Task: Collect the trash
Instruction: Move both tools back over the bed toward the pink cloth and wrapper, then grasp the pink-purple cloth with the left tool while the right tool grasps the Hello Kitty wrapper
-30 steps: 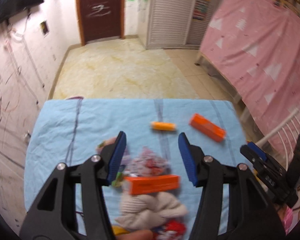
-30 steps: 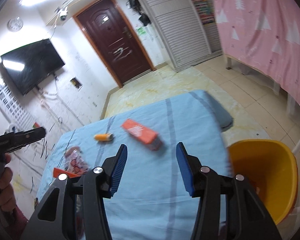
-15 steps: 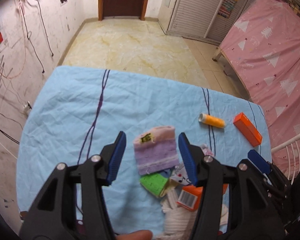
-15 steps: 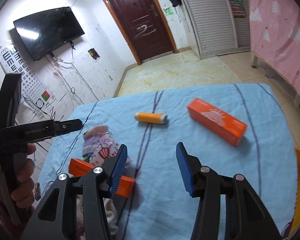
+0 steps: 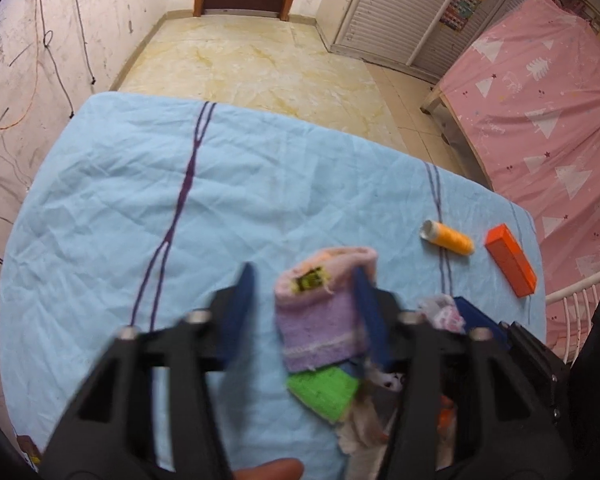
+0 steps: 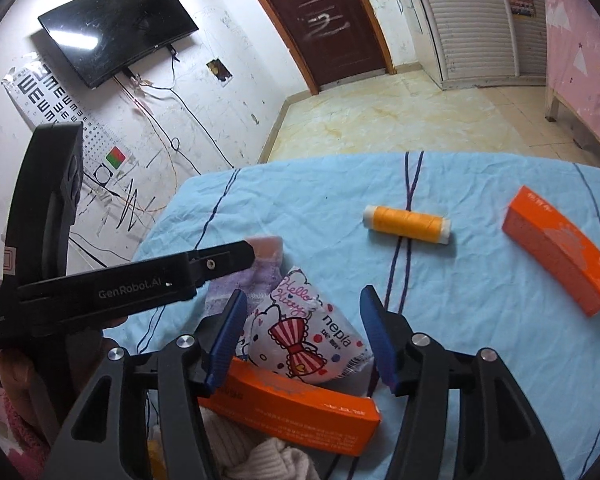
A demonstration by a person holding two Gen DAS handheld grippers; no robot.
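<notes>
two hand-held grippers work the near edge of the tabletop [image 5: 100,208], which is draped in a wrinkled blue sheet, and both are spread wide with nothing between their pads. the right hand-held gripper [image 6: 304,332] frames a tissue packet [image 6: 304,332] printed "hello kitty" and "nepia", judged the next piece of trash, so the fingers straddle it before closing. the packet leans on a long orange box [image 6: 292,404] at 6 o'clock from it, whose print is upside down and too blurred to read; a knitted cream cloth [image 6: 276,460] lies nearer still. the left hand-held gripper [image 5: 304,312], marked "genrobot.ai" on its side in the right wrist view, hangs over a pink and purple sock [image 5: 320,312] with a small yellow label that cannot be read. the sock sits toward its right finger, and whether that finger touches it i cannot tell. a green piece [image 5: 324,392] pokes out beneath the sock. farther off, toward 1 o'clock, a spool of orange thread [image 6: 406,224] rests on a dark stripe, and a second orange box [image 6: 560,248] lies apart near the far right edge.
</notes>
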